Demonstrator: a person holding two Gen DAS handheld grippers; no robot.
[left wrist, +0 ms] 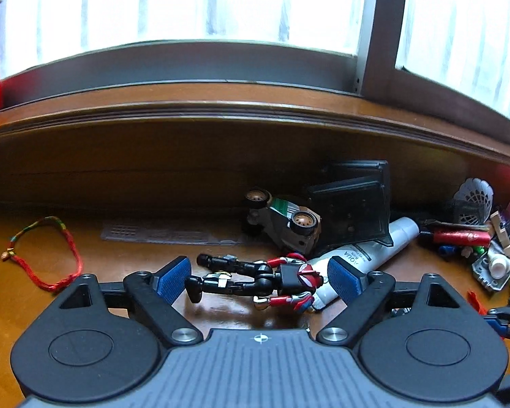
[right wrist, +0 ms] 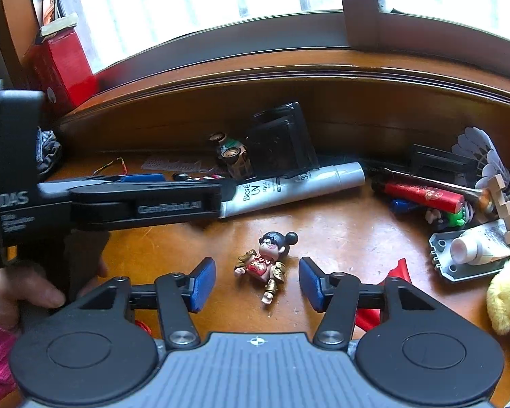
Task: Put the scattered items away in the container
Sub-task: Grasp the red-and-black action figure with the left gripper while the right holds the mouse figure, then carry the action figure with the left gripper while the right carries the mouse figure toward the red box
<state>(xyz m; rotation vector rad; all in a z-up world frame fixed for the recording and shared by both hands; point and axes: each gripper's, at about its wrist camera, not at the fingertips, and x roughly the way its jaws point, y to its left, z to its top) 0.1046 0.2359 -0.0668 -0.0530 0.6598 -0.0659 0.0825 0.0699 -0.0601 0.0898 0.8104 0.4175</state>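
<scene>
Wooden desk (right wrist: 340, 231) w/ toys loose, no container seen — your left gripper (left wrist: 259, 280) spread round red-black jointed figure (left wrist: 255, 277), right gripper (right wrist: 257, 284) spread round small big-eared figurine (right wrist: 267, 261).

White tube (right wrist: 295, 187): "Bioré UV AQUA". Left gripper (right wrist: 146, 200) body: "DAS", "GenRobot.AI".

Left gripper (left wrist: 259, 280) and right gripper (right wrist: 257, 284) agape (jaws wide)
</scene>
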